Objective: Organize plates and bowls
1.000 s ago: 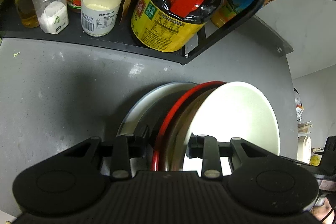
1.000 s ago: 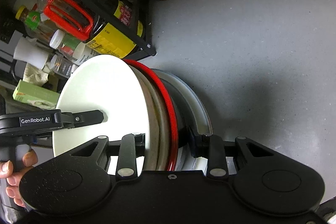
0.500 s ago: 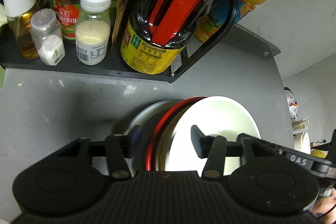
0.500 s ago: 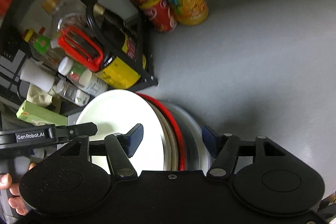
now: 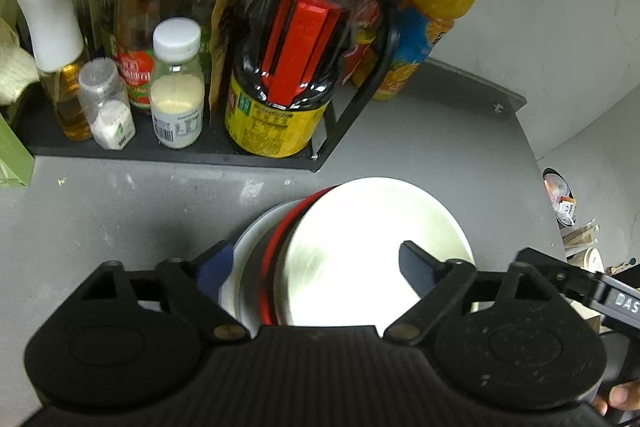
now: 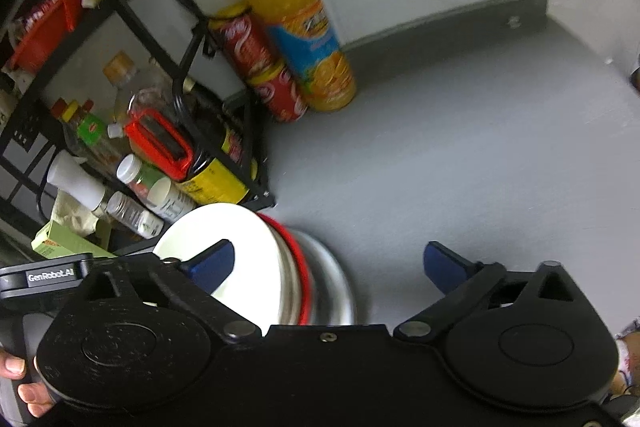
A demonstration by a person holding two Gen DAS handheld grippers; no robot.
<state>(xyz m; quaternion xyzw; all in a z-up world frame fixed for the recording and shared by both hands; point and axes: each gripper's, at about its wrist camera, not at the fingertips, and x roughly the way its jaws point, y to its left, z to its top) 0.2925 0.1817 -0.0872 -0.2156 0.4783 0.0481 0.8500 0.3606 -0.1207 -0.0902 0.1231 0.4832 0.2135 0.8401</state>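
Observation:
A stack of dishes sits on the grey counter: a white plate on top, a red-rimmed dish under it and a grey-white plate at the bottom. In the right wrist view the same white plate, red rim and bottom plate show. My left gripper is open, its fingers spread wide above the stack and touching nothing. My right gripper is open too, raised over the stack from the other side.
A black wire rack holds a dark sauce jug with a red handle, spice jars and oil bottles. An orange juice bottle and red cans stand by the wall. A green box lies at the left.
Both grippers opened, let go of the dish stack and drew back upward. The stack now rests on the counter.

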